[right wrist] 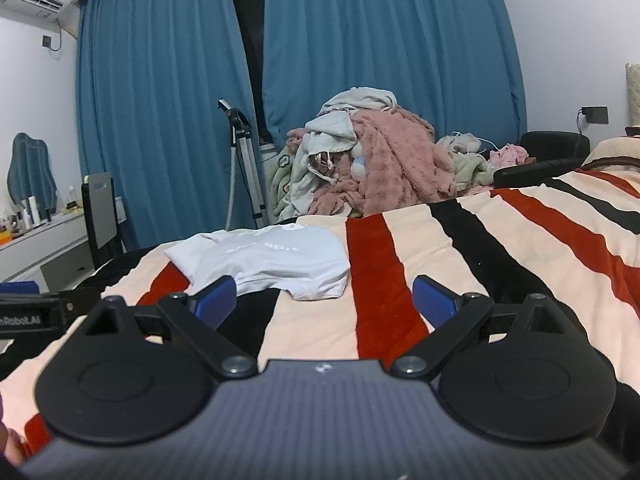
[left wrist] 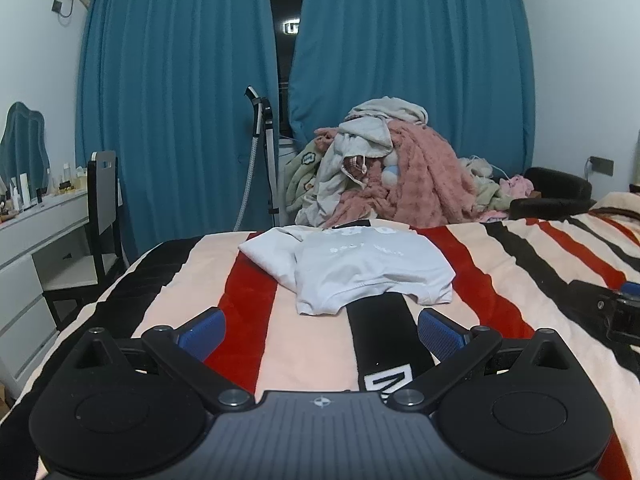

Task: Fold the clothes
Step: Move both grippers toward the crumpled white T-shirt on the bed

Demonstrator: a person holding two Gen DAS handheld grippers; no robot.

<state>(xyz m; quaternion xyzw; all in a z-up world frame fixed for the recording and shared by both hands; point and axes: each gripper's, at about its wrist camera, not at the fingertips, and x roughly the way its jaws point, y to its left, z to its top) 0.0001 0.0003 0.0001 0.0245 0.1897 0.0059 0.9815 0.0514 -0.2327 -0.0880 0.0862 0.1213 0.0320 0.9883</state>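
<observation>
We see one white shirt (left wrist: 368,272) lying sideways across the bed (left wrist: 312,344), hem nearest us. Our two grippers, left (left wrist: 322,330) and right (right wrist: 324,300), both have their jaws wide apart, holding nothing.

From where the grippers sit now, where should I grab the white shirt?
Take the white shirt by its near hem, coming low and straight ahead over the bed. That edge faces both open grippers, lies loose with its corners lifted slightly, and nothing covers it. Left gripper suits the near-left corner, right gripper the near-right one.

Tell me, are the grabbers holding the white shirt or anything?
No, nothing is held. The left gripper and the right gripper are both open and empty, and the white shirt lies on the striped blanket ahead of them.
</observation>
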